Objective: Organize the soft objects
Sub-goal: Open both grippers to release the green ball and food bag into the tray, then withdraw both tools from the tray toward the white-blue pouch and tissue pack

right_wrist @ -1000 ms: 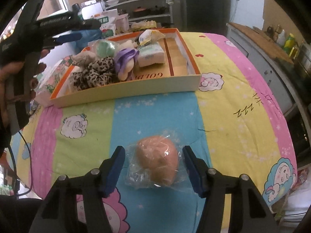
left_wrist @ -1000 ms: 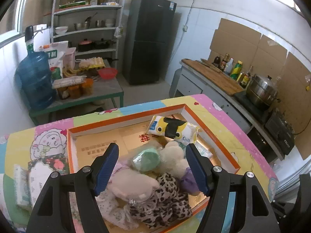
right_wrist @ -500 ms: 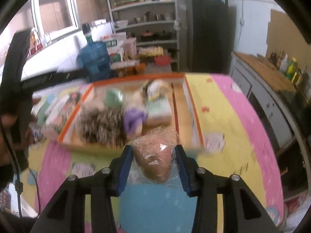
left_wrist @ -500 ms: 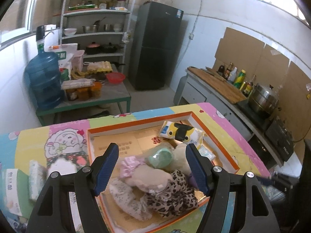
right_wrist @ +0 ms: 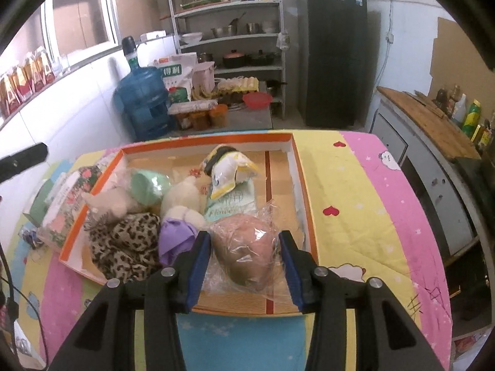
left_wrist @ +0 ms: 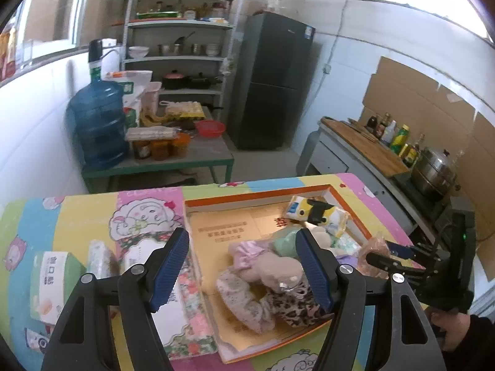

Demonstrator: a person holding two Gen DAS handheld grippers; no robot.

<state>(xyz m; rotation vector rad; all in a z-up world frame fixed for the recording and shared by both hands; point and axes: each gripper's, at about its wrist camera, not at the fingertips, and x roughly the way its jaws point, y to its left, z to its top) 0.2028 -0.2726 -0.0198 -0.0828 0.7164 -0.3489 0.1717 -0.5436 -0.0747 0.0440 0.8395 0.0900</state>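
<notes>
A pink soft ball in crinkly clear wrap hangs over the front right of the orange-rimmed box, with my right gripper shut on it. The box holds a leopard cloth, a purple piece, a cream plush, a green ball, a tissue pack and a yellow-and-white pouch. My left gripper stands open and empty above the box's left edge. The right gripper and its wrapped ball also show at the right of the left wrist view.
On the patterned cloth left of the box lie a green tissue box, a wrapped tissue pack and a floral lid. Behind stand a low table with a water jug, a fridge and a counter.
My right gripper closed on the wrapped pink ball, lifted it off the cloth and carried it over the box. My left gripper drew back and to the left, still open.
</notes>
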